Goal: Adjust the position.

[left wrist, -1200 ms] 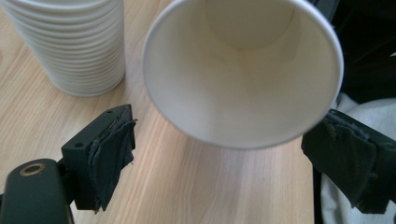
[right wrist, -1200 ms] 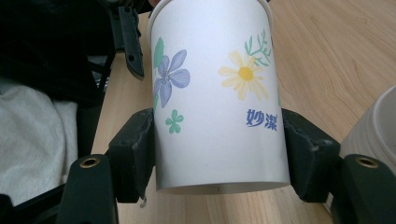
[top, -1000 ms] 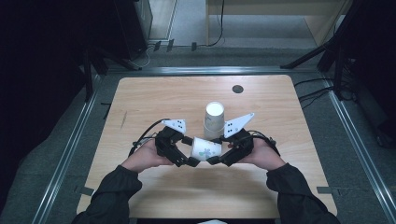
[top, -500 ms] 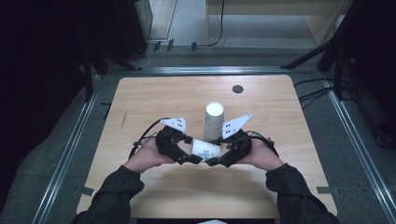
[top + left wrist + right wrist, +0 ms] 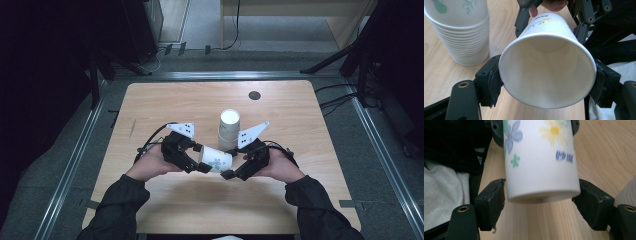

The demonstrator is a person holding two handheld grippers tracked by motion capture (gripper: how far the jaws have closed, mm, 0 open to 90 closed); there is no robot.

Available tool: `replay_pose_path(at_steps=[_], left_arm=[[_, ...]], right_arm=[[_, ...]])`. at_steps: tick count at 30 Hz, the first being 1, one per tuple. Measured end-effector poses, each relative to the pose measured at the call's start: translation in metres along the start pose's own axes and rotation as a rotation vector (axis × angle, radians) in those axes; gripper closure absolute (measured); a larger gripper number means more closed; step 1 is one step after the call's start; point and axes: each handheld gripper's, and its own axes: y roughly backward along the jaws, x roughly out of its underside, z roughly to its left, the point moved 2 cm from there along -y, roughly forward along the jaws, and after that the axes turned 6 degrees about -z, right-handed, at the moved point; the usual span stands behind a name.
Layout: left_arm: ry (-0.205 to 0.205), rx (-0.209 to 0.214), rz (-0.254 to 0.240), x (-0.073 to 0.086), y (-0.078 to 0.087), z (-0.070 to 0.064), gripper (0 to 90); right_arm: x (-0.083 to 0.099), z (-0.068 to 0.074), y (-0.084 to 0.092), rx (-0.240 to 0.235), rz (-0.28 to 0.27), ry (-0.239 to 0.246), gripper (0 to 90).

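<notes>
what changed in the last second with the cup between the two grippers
The paper cup changed hands: the left gripper has just been closing and now clamps its rim end, while the right gripper has just been opening, its pads off the base. Both hands and the stack of cups stayed put.

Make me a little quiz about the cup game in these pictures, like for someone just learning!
1. What lies between the two grippers?
2. True or false: the left gripper grips the paper cup at its open rim.
3. The stack of cups stands: A) on the floor, B) upright on the table, C) in a hand.

Key: 1. A flowered paper cup on its side. 2. True. 3. B.
</notes>
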Motion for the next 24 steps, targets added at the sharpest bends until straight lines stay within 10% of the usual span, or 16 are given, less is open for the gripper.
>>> replay_pose_path(at_steps=[24], left_arm=[[-0.157, -0.114, 0.314, -0.01, -0.022, -0.012, 24.1]], right_arm=[[0.006, -0.001, -0.023, 0.023, 0.076, 0.025, 26.7]])
